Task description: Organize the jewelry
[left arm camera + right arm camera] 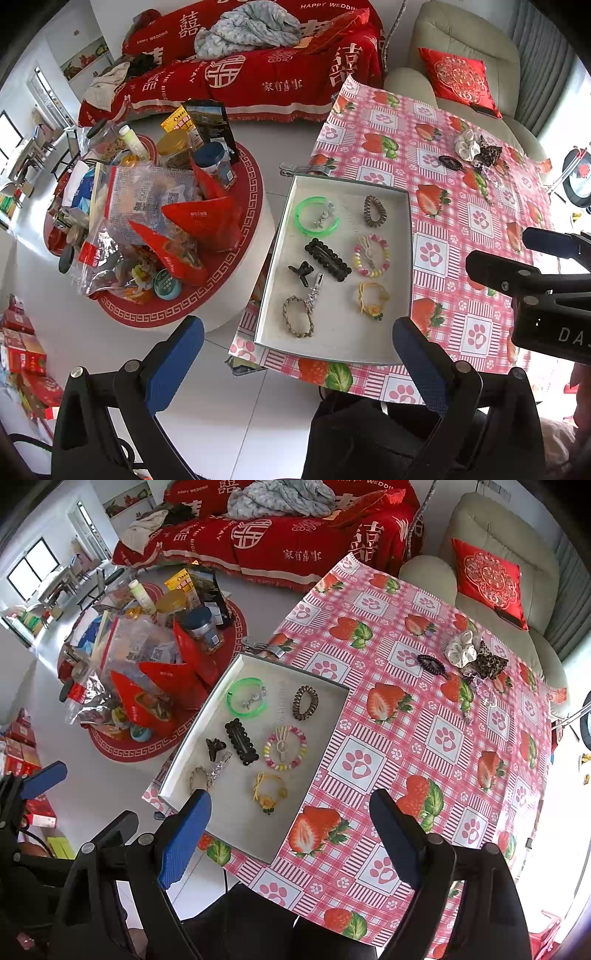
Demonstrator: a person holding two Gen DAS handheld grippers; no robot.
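A shallow grey tray [400,236] [258,840] lies on the pink strawberry tablecloth [406,746]. In it are a green bangle [317,216] [246,697], a brown coil tie [375,211] [305,702], a black clip [327,259] [241,741], a pastel bead bracelet [372,255] [285,748], a yellow flower bracelet [373,299] [269,792], a braided bracelet [298,315] and a small black claw clip [302,272]. Loose scrunchies [478,147] [474,653] and a black coil tie [430,663] lie at the far right. My left gripper [295,354] and right gripper [291,830] are open and empty above the tray's near edge.
A round red table [229,236] at the left is heaped with snack bags and jars. A red-covered sofa [258,74] and a beige armchair [498,572] with a red cushion stand behind. Red boxes [22,354] are stacked on the white floor at the left.
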